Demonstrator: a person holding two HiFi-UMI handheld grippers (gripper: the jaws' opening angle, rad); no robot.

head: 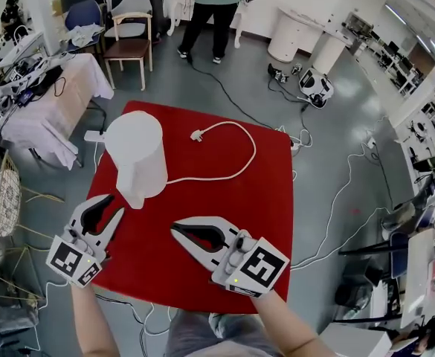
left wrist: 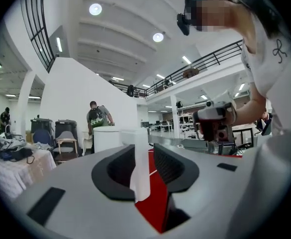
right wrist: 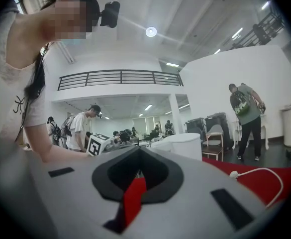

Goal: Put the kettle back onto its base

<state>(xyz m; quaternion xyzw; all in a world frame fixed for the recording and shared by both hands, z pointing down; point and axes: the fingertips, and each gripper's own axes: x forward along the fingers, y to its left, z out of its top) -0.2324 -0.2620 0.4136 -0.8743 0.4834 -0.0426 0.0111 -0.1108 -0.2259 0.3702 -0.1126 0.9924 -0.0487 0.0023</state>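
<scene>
The white kettle (head: 135,155) stands upright on the red tabletop (head: 232,222), and a white cord (head: 247,162) runs from under it round to a loose plug (head: 197,134). I cannot make out the base itself. My left gripper (head: 117,204) is open, its tips just short of the kettle's near side and apart from it. In the left gripper view the kettle's handle (left wrist: 140,173) shows in the gap of the left gripper (left wrist: 145,156), untouched by the pads. My right gripper (head: 175,229) lies to the kettle's right, shut and empty; in its own view the right gripper (right wrist: 139,153) has the kettle (right wrist: 182,143) beyond it.
A small white object (head: 94,135) lies by the table's left edge. Cables trail over the floor (head: 336,199) to the right. A cluttered white-clothed table (head: 39,103) and chairs (head: 131,39) stand at the back left. A person (head: 217,13) stands beyond the table.
</scene>
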